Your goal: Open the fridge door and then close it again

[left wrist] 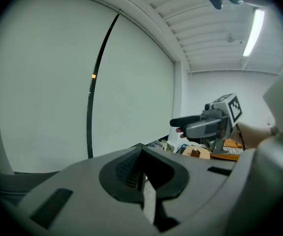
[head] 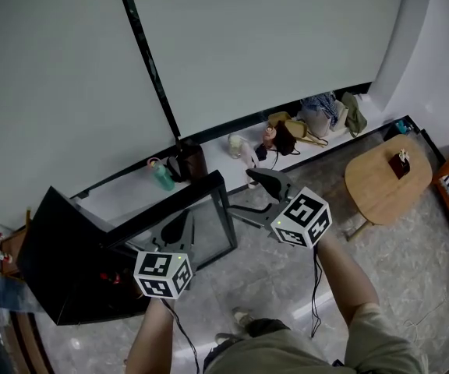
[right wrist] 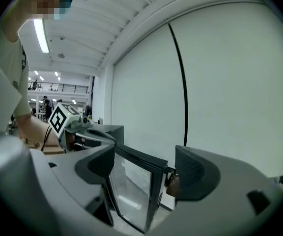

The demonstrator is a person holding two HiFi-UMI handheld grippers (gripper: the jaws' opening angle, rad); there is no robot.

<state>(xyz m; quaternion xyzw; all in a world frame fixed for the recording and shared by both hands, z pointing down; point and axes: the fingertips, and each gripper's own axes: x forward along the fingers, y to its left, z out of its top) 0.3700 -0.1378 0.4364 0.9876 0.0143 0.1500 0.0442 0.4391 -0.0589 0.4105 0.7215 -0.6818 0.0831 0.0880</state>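
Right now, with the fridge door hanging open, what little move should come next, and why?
Probably close the right gripper on the glass door at its edge, then swing it shut. The door stands wide open from the black fridge, its edge lies between those spread jaws, and the left gripper is shut on nothing.

Bottom of the frame: a khaki short-sleeved shirt (head: pixel 287 354), one pale shoe (head: pixel 242 316). Centre, the left gripper (head: pixel 184 220) and right gripper (head: pixel 241 190), both grey with dark ribbed pads (left wrist: pixel 126 170), each carrying a white cube (head: pixel 163 273) of black square markers, a green light (head: pixel 276 224), and black cables (head: pixel 315 287).
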